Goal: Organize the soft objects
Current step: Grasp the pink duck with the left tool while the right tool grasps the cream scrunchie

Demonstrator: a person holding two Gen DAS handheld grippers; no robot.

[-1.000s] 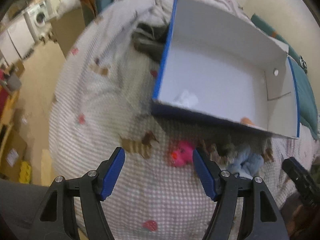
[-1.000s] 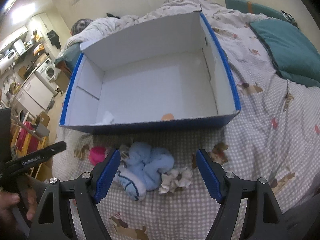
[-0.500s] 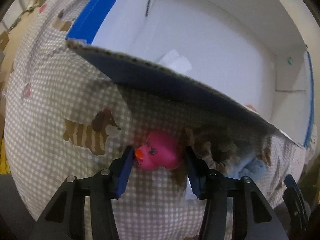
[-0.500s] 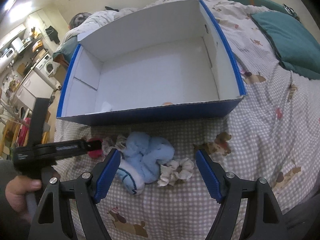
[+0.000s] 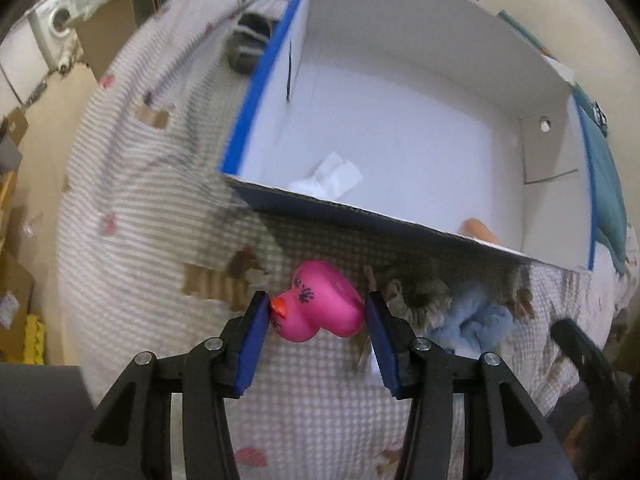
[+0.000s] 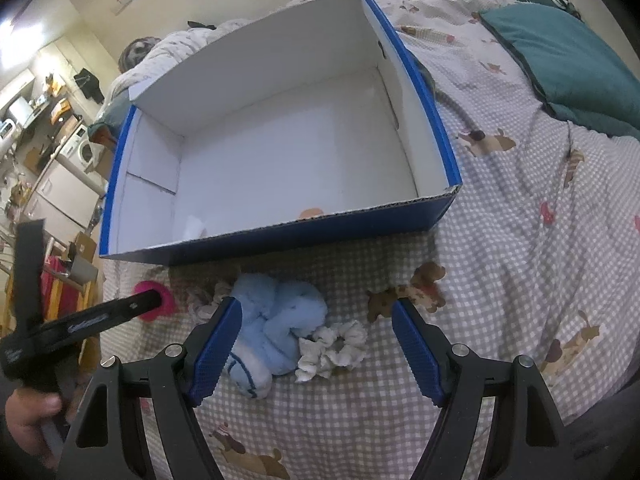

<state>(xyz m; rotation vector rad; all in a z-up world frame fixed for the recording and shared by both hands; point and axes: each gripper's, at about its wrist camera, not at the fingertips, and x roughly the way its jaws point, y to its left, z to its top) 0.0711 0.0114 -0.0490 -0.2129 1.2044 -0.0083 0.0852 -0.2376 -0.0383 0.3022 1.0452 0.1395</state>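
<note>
My left gripper [image 5: 316,316] is shut on a pink rubber duck [image 5: 320,304] and holds it just in front of the near wall of the blue-and-white cardboard box [image 5: 360,216]. The duck also shows in the right wrist view [image 6: 164,304], partly hidden behind the left gripper's finger. My right gripper [image 6: 316,320] is open above a light blue fluffy sock [image 6: 276,320] and a white scrunchie [image 6: 336,348] on the checked bedspread. The sock shows in the left wrist view [image 5: 476,320]. The box [image 6: 280,236] holds a white cloth [image 5: 332,176] and an orange item [image 5: 480,232].
A frayed grey-white rope toy [image 5: 416,296] lies between duck and sock. A teal pillow [image 6: 560,56] lies at the right. A dark striped item [image 5: 248,44] sits left of the box. The bed's edge drops to a floor with a washing machine [image 5: 56,24].
My left gripper moved in on the pink duck, closed on it, and has drawn back with it, so the box looks farther. The right gripper stayed open over the sock.
</note>
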